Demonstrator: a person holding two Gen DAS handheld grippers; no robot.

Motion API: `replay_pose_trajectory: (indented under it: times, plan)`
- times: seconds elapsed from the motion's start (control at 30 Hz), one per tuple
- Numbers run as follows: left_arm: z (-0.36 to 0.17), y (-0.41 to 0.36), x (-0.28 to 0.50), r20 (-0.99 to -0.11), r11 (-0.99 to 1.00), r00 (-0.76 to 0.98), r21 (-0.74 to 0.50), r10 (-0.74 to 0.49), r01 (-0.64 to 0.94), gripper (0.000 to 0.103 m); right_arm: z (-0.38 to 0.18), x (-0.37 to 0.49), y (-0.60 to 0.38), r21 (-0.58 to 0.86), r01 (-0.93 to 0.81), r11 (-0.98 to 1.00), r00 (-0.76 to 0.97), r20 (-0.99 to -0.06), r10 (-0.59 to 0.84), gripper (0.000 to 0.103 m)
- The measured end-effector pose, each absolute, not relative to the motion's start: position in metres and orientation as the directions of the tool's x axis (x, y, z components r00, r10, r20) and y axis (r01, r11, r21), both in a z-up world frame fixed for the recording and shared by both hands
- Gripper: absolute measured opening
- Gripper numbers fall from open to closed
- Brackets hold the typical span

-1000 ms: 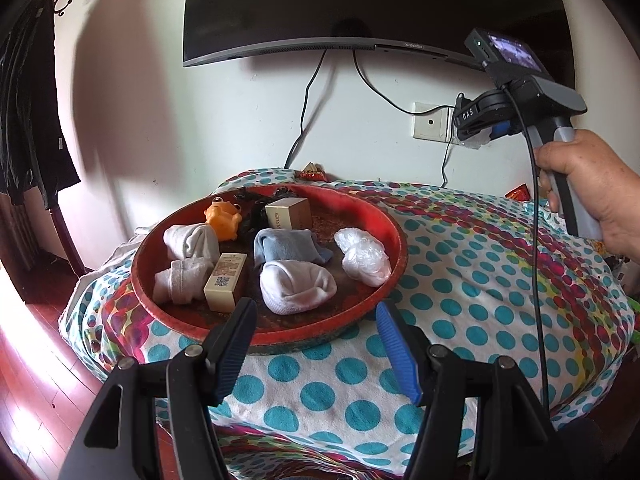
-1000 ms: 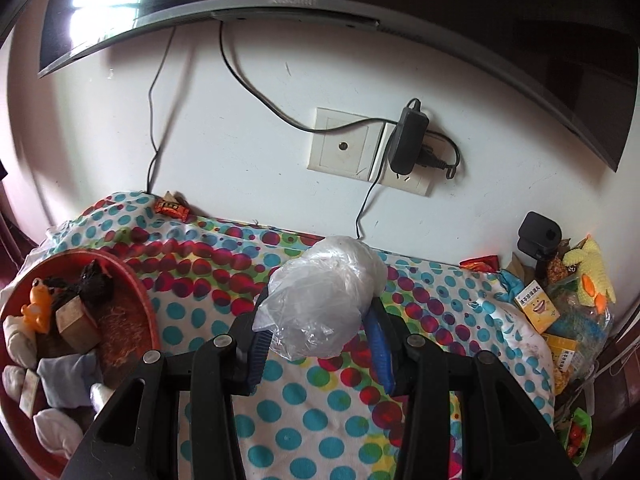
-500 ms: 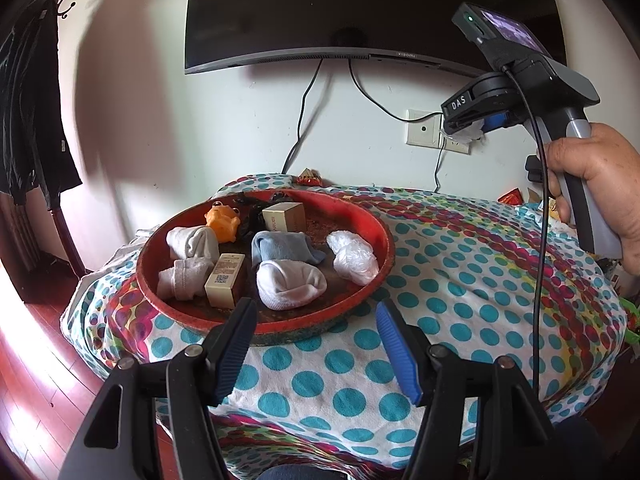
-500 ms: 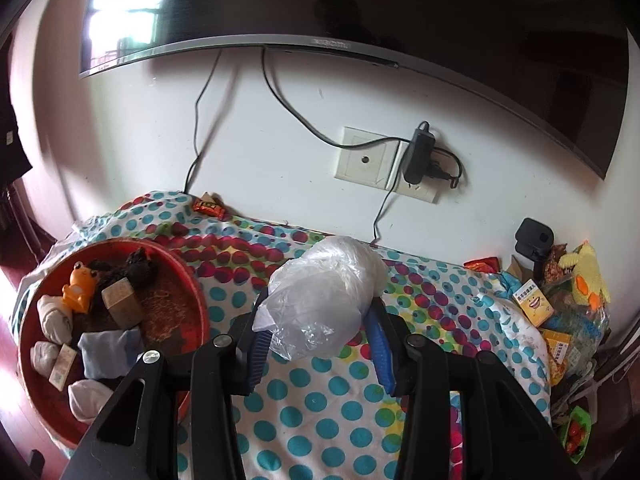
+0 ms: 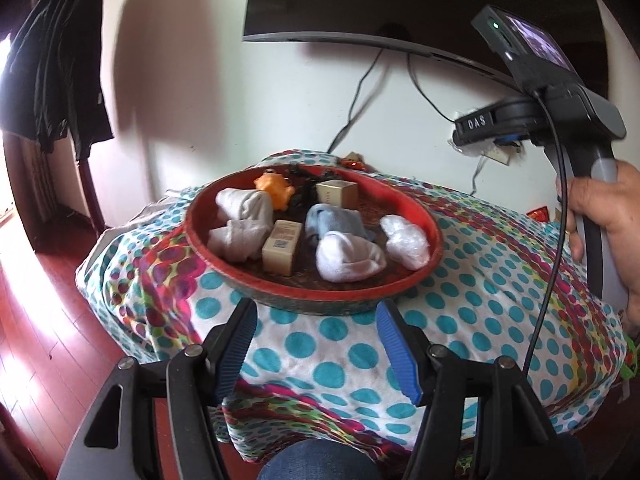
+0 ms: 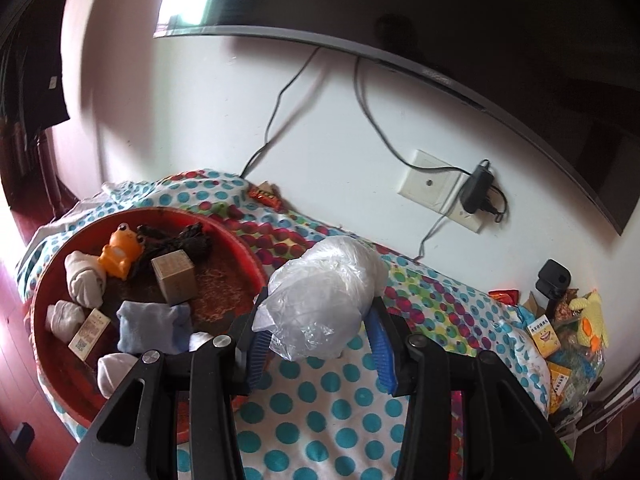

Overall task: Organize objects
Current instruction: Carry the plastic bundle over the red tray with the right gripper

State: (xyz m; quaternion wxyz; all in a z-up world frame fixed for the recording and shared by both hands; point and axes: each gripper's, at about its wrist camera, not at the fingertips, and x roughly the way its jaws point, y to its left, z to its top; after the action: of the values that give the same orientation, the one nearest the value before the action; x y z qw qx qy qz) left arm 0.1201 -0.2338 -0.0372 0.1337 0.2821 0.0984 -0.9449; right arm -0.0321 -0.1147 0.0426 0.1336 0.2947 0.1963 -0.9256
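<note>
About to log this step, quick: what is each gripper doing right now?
Left gripper: open, nothing between its fingers, near the red tray.
Right gripper: closed on a crumpled clear plastic bag, held above the dotted cloth.

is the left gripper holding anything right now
No, the left gripper stands open with only the dotted cloth showing between its blue pads, short of the red tray.

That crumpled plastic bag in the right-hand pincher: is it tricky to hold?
Probably a little. The plastic bag bulges out above the right gripper, so it looks soft and squashy rather than stiff. It seems very light, mostly air. Its glossy film may be slippery, so it could slide out under a loose squeeze.
</note>
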Motion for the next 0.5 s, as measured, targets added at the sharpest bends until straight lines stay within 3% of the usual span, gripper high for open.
replay_pose_trajectory:
  times: [0.5]
  plan:
    - [-0.042, -0.261, 0.116, -0.578, -0.922, -0.79, -0.157, -0.204, 0.353, 0.064, -0.004, -0.028, -0.192, -0.282, 0.476, -0.833, -0.721, -0.668, -0.185, 0.043]
